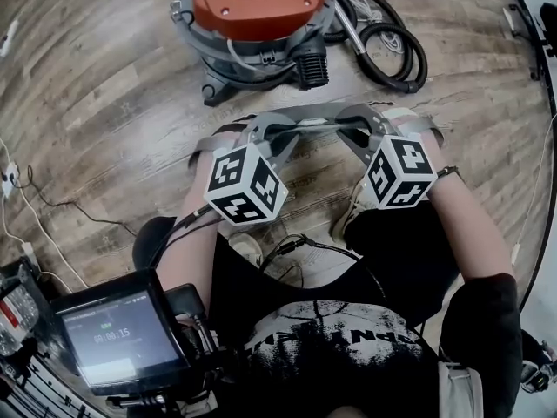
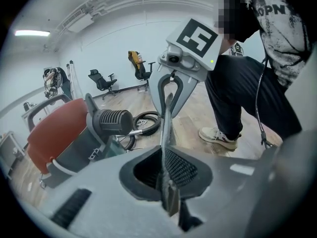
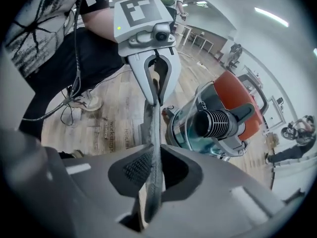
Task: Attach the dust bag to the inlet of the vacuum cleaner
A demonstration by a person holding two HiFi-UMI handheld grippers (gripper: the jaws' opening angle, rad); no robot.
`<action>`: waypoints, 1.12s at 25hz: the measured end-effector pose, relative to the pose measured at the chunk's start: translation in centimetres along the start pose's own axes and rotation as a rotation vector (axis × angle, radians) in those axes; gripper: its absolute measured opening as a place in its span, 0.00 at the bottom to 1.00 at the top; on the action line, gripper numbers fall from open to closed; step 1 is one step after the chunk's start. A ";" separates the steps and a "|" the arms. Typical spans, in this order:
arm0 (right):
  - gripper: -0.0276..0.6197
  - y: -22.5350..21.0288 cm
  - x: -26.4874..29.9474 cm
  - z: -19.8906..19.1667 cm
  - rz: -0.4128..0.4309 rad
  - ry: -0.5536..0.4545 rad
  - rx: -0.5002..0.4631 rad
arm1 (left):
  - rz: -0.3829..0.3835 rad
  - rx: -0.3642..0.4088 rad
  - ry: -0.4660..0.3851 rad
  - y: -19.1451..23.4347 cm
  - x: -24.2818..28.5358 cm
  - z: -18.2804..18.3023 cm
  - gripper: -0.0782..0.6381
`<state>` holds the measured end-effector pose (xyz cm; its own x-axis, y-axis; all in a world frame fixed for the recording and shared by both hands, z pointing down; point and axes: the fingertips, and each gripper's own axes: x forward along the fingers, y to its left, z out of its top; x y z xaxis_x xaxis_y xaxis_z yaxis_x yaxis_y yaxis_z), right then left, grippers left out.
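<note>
The vacuum cleaner [image 1: 252,16] has an orange top and a grey drum, and it stands on the wood floor ahead of me. Its black ribbed inlet [image 1: 313,64] faces me and shows in the left gripper view [image 2: 113,121] and the right gripper view [image 3: 215,124]. The dust bag [image 1: 306,126] is a thin flat grey piece, seen edge-on, stretched between both grippers just short of the inlet. My left gripper [image 1: 265,131] is shut on its left end [image 2: 166,133]. My right gripper [image 1: 361,122] is shut on its right end [image 3: 152,148].
A black hose [image 1: 387,46] lies coiled on the floor right of the vacuum. The person's shoes [image 1: 352,212] and legs are directly below the grippers. A screen device [image 1: 113,333] sits at lower left, with thin cables [image 1: 52,207] trailing over the floor.
</note>
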<state>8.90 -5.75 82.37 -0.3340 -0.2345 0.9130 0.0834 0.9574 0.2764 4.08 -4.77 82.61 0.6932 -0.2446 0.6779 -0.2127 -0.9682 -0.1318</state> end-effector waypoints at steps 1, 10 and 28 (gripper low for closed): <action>0.10 0.0 -0.1 0.0 0.014 -0.002 0.005 | 0.003 0.003 0.001 0.1 -0.1 0.1 0.15; 0.09 -4.1 -2.9 1.2 -0.020 -0.045 0.074 | 0.093 -0.031 -0.027 3.5 -2.3 2.7 0.15; 0.09 -8.6 -2.7 0.6 -0.082 -0.087 0.129 | 0.132 0.009 0.039 8.2 -2.0 3.9 0.15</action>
<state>8.47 -13.29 77.34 -0.4155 -0.3028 0.8577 -0.0672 0.9506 0.3030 3.63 -12.46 77.31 0.6323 -0.3675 0.6820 -0.2939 -0.9283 -0.2277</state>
